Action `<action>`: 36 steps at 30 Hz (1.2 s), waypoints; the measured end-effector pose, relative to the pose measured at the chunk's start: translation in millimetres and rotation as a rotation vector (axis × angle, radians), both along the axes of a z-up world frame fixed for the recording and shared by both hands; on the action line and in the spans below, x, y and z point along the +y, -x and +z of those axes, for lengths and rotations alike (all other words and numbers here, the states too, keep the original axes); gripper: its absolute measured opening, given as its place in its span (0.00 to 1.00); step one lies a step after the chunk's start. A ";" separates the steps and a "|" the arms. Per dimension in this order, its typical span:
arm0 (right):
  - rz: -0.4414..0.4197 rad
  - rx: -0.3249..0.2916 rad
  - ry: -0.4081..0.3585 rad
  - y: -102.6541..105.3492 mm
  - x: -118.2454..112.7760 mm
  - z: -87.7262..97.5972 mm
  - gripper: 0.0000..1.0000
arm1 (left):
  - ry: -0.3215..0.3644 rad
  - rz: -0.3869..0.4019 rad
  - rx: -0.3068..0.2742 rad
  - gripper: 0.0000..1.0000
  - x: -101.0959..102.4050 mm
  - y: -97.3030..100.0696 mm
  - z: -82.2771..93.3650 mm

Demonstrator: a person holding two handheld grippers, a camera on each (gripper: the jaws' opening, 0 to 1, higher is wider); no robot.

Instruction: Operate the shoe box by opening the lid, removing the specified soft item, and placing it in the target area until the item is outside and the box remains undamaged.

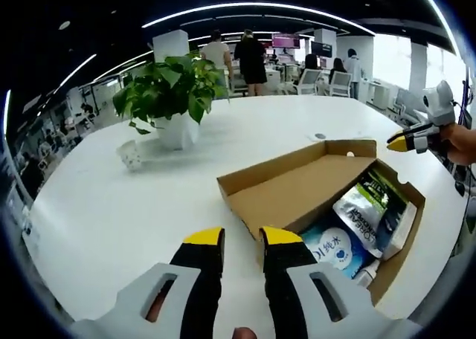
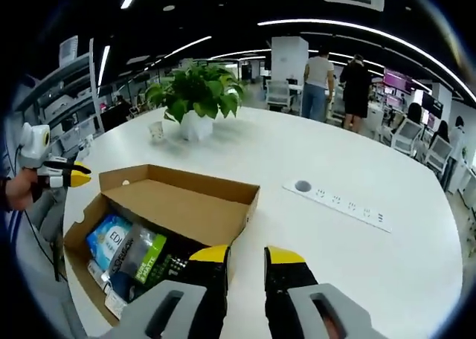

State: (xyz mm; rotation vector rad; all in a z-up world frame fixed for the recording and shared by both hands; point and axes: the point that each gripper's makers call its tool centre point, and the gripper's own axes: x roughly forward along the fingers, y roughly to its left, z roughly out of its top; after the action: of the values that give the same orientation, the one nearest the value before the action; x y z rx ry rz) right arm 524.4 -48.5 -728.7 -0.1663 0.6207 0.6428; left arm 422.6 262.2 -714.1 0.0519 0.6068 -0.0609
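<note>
On the table (image 1: 111, 212), shoe box (image 1: 297, 194) lies open, packets (image 1: 368, 212) inside.

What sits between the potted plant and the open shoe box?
Only bare white table between potted plant and shoe box, in both gripper views.

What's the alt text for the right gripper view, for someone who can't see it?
An open cardboard shoe box sits on a round white table, lid folded back, soft packets inside. The right gripper hangs just in front of it, jaws slightly apart and empty; the left gripper enters from the left. Behind stand a potted plant and a power strip.
</note>
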 end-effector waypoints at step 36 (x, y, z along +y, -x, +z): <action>-0.025 -0.024 -0.111 106.1 -48.8 2.1 0.36 | 0.238 -0.238 0.092 0.33 -127.6 31.5 -28.9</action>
State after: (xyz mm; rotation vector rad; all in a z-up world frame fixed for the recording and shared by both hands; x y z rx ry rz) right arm 418.3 -97.3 -726.7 -0.0623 0.5621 0.6484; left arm 391.1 134.6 -743.0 -0.1101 0.6798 -0.3675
